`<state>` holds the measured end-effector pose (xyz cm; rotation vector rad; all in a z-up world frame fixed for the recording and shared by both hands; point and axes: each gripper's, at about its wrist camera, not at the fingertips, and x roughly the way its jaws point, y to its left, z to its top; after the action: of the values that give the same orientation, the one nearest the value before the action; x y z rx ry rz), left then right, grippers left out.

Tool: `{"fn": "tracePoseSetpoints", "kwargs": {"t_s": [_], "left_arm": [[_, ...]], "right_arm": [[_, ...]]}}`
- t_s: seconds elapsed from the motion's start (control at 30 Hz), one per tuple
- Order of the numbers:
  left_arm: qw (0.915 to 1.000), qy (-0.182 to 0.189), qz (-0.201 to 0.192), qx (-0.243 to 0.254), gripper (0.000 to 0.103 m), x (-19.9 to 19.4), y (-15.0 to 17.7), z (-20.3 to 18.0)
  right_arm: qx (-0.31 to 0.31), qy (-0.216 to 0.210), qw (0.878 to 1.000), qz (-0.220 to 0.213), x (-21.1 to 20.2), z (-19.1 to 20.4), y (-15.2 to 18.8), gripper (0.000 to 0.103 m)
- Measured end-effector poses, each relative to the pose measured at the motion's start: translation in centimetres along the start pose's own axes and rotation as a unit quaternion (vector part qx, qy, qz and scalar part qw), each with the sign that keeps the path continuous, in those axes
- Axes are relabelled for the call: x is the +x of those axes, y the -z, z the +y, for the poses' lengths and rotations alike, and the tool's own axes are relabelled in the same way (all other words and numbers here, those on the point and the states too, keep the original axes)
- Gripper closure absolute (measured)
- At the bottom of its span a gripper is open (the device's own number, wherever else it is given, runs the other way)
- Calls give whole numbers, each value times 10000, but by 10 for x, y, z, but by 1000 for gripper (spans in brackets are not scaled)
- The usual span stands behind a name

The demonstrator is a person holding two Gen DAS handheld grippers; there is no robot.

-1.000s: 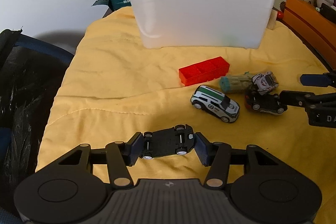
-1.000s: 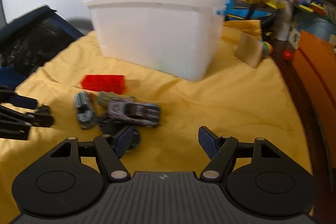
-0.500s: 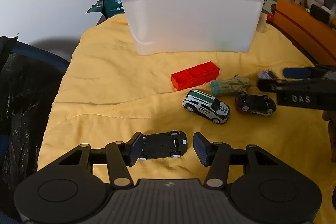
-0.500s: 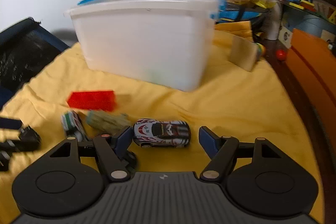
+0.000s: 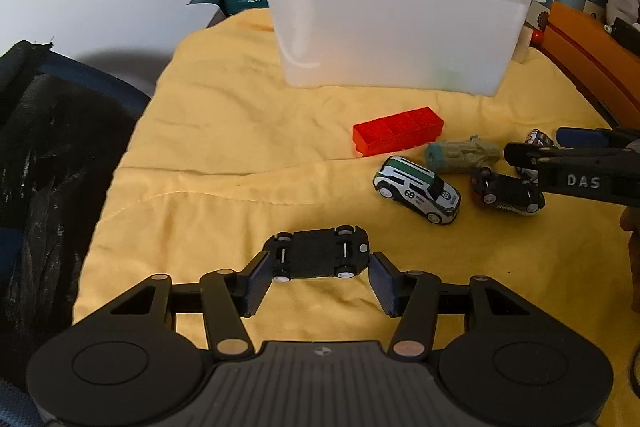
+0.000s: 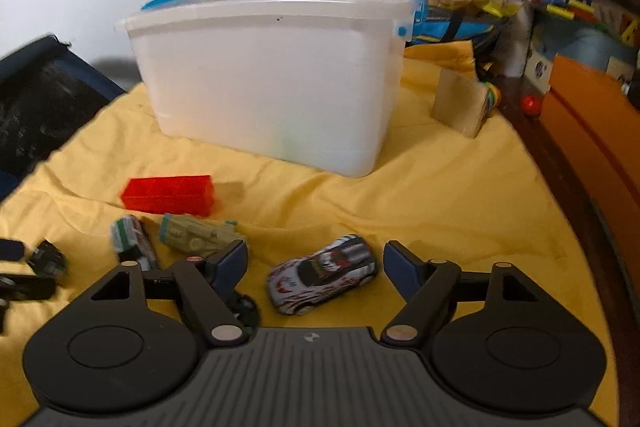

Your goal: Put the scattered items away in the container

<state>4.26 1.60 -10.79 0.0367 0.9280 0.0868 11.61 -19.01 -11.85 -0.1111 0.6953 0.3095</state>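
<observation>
"DAS" is printed on the right claw [image 5: 572, 163]; "69" marks the white-and-green car [image 5: 417, 190].

Both views sit on the hand-held tools, each looking forward and steeply down along its own tongs, close above the yellow cloth [image 5: 224, 163].

The left wrist view faces the translucent white plastic tub [image 5: 392, 23] from the near left; the left tongs [image 5: 318, 277] fill its lower edge. The right tongs [image 5: 568, 157] enter at its right margin.

The right wrist view faces the same tub [image 6: 272, 83] from further right, over its own tongs [image 6: 316, 263].

Shared ground: the tub, the cloth, the red translucent block bar [image 5: 398, 131] [image 6: 168, 195] and the toy cars beside it.
</observation>
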Motion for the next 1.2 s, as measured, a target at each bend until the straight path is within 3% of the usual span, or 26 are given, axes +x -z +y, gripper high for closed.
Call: {"fn": "tracePoseSetpoints", "kwargs": {"t_s": [0.23,0.43,0.63,0.8,0.97,1.2], "left_arm": [[9996,-37,220,-178,43,4,18,14],[9993,67,-24,-376,45,-9,4,12],[9991,-82,78,-413,45,6,-2,-1],[9986,-190,111,-473,45,21,-6,-5],[9979,-252,-35,-591,53,24,-8,2],[9984,-275,22,-487,51,28,-8,9]], "right_arm": [[-79,206,9996,151,-11,-24,11,26],[13,75,10000,-61,-21,-26,6,26],[112,148,9998,-49,-9,-18,3,26],[-150,241,9996,28,-1,-7,5,36],[-146,283,9994,120,0,-9,8,57],[124,265,9995,103,0,-14,9,48]]}}
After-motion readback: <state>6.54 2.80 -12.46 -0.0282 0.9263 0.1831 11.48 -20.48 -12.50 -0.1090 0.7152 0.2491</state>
